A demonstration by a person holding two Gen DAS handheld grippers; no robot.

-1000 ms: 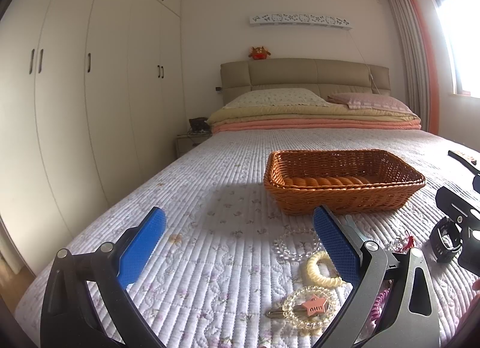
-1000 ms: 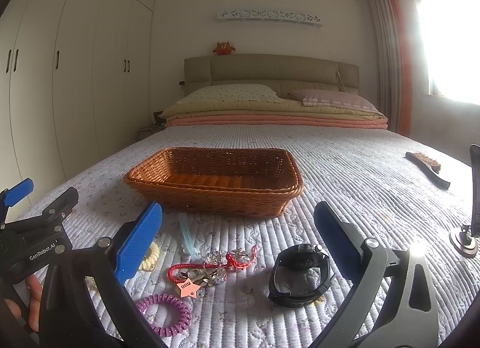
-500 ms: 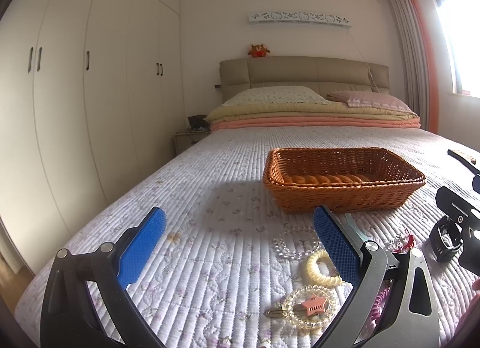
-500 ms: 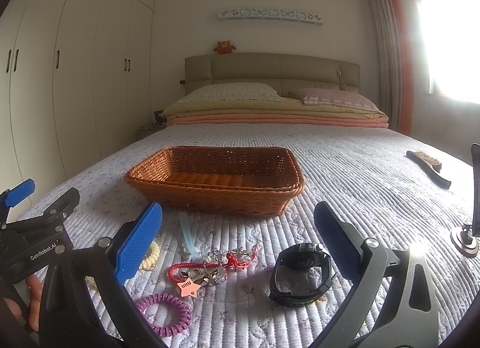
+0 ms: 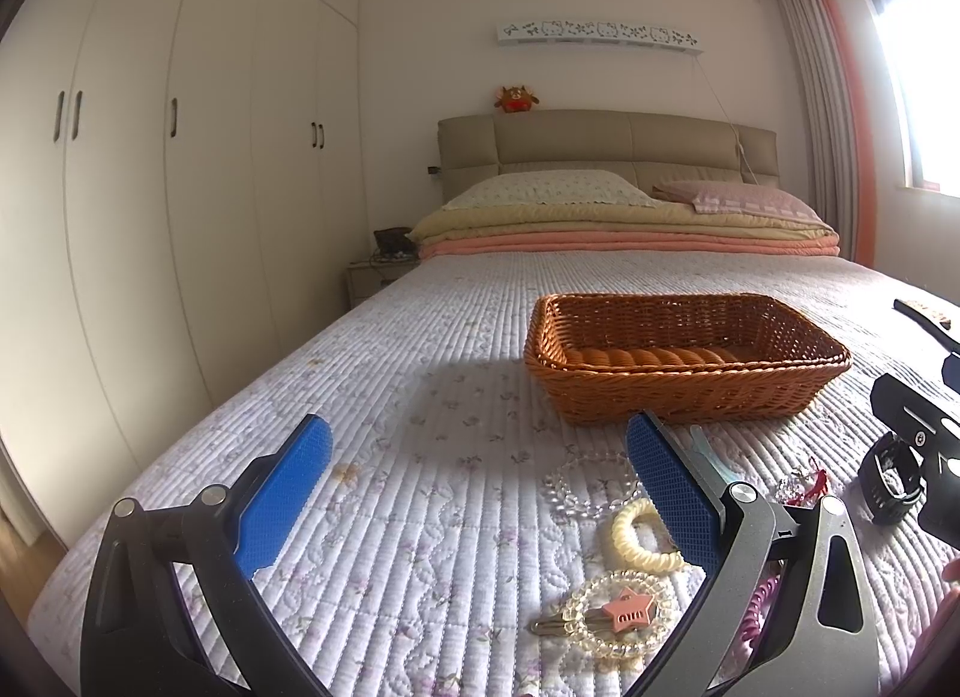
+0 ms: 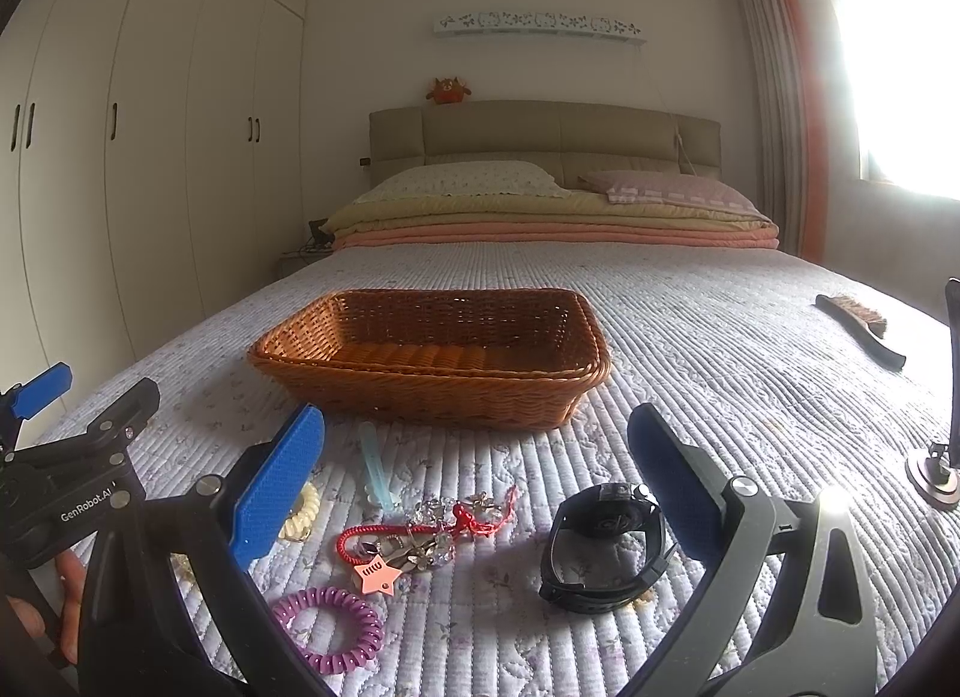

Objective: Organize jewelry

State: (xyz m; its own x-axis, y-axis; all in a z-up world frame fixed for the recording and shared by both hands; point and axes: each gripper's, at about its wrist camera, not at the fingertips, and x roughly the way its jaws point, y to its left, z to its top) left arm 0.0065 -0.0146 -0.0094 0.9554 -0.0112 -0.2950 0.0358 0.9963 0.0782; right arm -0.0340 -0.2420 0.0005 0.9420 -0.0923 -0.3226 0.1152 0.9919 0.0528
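An empty brown wicker basket (image 5: 690, 364) (image 6: 432, 355) stands on the quilted bed. In front of it lie jewelry pieces: a clear bead bracelet (image 5: 585, 484), a cream coil hair tie (image 5: 639, 535), a bead ring with a pink star clip (image 5: 621, 613), a red cord bracelet (image 6: 420, 529), a purple coil tie (image 6: 333, 628), a pale blue clip (image 6: 375, 466) and a black watch (image 6: 606, 547). My left gripper (image 5: 480, 493) is open and empty above the quilt, left of the pieces. My right gripper (image 6: 474, 475) is open and empty over the red cord and watch.
A dark-handled brush (image 6: 864, 331) lies at the right side of the bed. A small metal stand (image 6: 936, 472) is at the right edge. Folded blankets and pillows (image 6: 540, 211) lie at the headboard. White wardrobes (image 5: 150, 187) line the left wall.
Both views have tilted slightly, so the basket and bed sit a little higher in the frames. Nothing was picked up and both grippers stayed open.
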